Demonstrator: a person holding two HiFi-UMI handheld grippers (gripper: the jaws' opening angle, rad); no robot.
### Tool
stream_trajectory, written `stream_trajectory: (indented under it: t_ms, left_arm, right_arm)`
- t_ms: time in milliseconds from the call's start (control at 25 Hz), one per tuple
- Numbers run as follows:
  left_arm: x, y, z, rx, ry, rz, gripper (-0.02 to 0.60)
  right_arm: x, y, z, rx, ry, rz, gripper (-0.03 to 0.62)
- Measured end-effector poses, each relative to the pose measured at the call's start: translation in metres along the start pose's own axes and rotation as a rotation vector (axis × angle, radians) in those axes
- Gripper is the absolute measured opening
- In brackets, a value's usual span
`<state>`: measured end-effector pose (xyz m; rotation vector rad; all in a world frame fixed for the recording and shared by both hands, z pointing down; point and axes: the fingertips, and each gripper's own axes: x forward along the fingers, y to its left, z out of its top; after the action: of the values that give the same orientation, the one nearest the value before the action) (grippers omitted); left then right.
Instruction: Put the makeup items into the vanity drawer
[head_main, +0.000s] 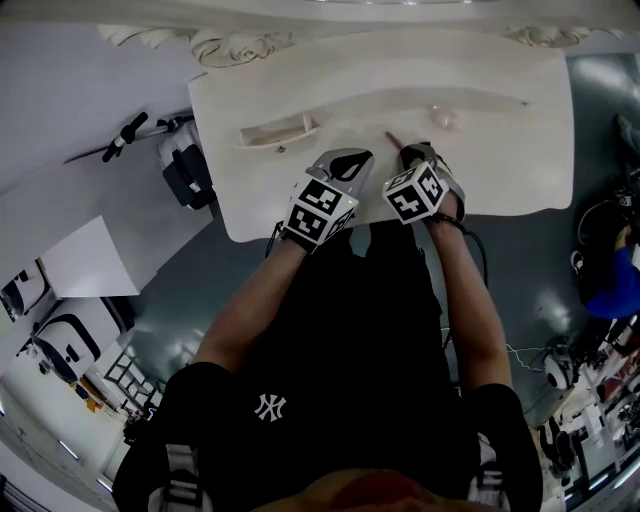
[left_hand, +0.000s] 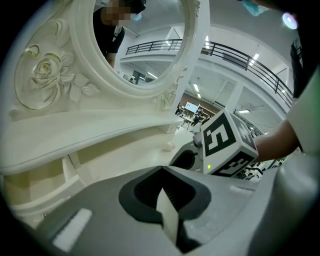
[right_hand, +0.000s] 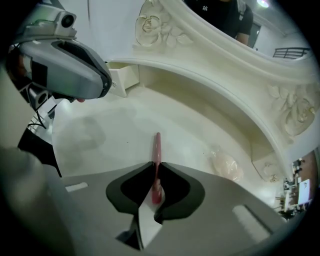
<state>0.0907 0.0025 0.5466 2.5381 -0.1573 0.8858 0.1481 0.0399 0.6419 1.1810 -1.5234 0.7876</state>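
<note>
The person wears a black T-shirt (head_main: 340, 330) with a white emblem (head_main: 270, 406); left gripper (head_main: 342, 162) and right gripper (head_main: 414, 153) grey.

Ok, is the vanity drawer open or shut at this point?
Open. The drawer stands pulled out over the tabletop, its rim and hollow inside showing from above in the head view.

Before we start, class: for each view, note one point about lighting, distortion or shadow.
Head view: dim, and the fisheye lens bows the vanity top. Left gripper view: mirror frame bent, corners vignetted dark. Right gripper view: evenly lit, pink stick sharp, faint shadow to its left.
</note>
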Motion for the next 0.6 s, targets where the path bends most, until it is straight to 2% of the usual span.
stream_trajectory:
  t_ms: [320,600]
  left_arm:
    - [-0.015,0.011,0.000,-0.015,-0.033,0.020,0.000]
    - [-0.041,0.027,0.001,-0.037,-0.078,0.065,0.000]
  right_arm:
    - [-0.026,-0.001,0.027,-0.045,-0.081,0.005,0.075]
    - [-0.055,0.019,0.077,-0.139,-0.214,0.035,0.075]
